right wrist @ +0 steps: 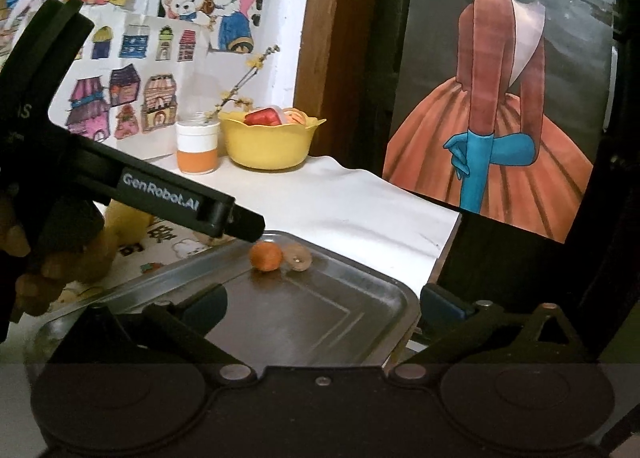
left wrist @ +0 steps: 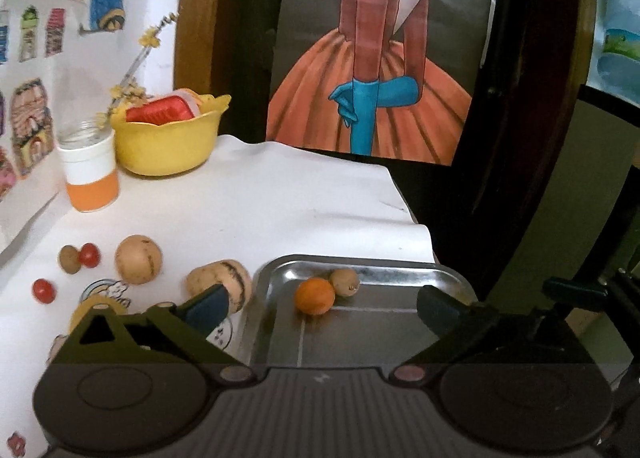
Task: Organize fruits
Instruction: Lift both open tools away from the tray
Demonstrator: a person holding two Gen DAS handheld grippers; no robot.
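Left of the metal tray (left wrist: pixel 400 270), the left gripper (left wrist: pixel 324 308) hides part of one pale brown fruit (left wrist: pixel 224 284), and the hand (right wrist: pixel 24 258) at the frame edge is cut off and blurred. Inside the tray lie one orange fruit (left wrist: pixel 315 296) touching one small brown fruit (left wrist: pixel 345 282); left of the tray lie two red fruits (left wrist: pixel 43 290), one round tan fruit (left wrist: pixel 138 259) and another small brown one (left wrist: pixel 69 259). Both the left gripper and the right gripper (right wrist: pixel 322 308) stand wide and empty above the tray, which rests on a white-covered table (left wrist: pixel 280 197) below walls hung with drawings
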